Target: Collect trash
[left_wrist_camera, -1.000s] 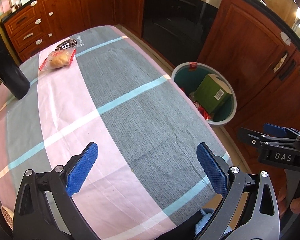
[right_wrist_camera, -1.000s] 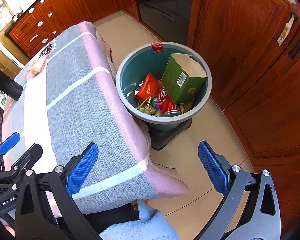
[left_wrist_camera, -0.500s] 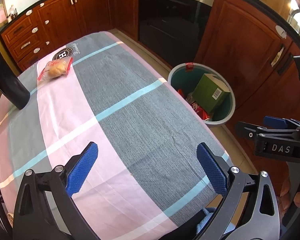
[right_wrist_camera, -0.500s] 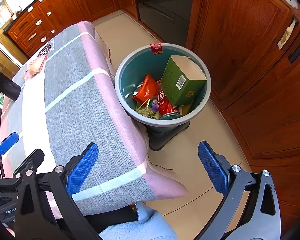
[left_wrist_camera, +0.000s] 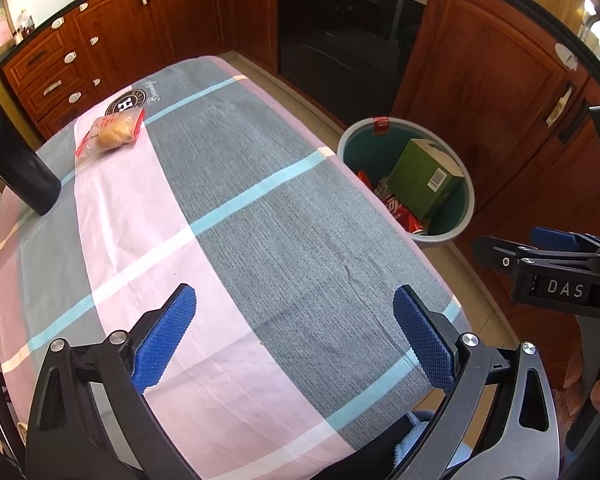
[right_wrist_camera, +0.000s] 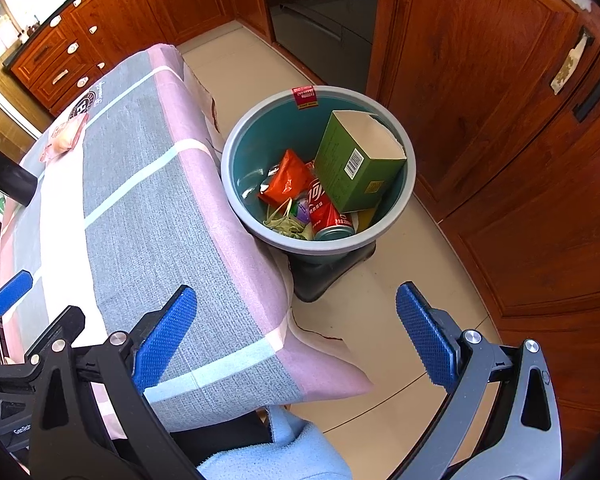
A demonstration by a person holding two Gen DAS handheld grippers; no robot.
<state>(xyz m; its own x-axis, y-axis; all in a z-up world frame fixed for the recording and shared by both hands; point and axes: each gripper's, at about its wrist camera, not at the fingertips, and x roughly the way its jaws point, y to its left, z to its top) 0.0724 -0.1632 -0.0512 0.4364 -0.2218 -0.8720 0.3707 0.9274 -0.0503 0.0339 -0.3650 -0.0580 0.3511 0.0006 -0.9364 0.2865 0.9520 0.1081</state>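
Observation:
A clear packet with a bun inside [left_wrist_camera: 110, 135] [right_wrist_camera: 65, 136] lies at the far left end of the cloth-covered table [left_wrist_camera: 260, 240]. A teal bin [left_wrist_camera: 466, 216] [right_wrist_camera: 236, 148] stands on the floor by the table's right edge, holding a green carton [right_wrist_camera: 356, 164], a red can [right_wrist_camera: 327, 214], an orange wrapper [right_wrist_camera: 286, 178] and scraps. My left gripper [left_wrist_camera: 294, 340] hovers open over the near end of the table, holding nothing. My right gripper [right_wrist_camera: 296, 334] is open and empty above the table's near right corner and the floor, short of the bin; it also shows as the right gripper [left_wrist_camera: 540, 256] in the left wrist view.
Wooden cabinets [left_wrist_camera: 112, 52] and a black oven [left_wrist_camera: 340, 40] line the far side. More cabinet doors [right_wrist_camera: 500, 100] stand right of the bin. A black cylinder [left_wrist_camera: 16, 160] rises at the table's left edge. Light blue fabric [right_wrist_camera: 276, 452] shows below the grippers.
Both cameras have risen and pulled back slightly, so the table and bin look smaller and farther. Both grippers stayed open and empty. The packet and bin contents have not moved.

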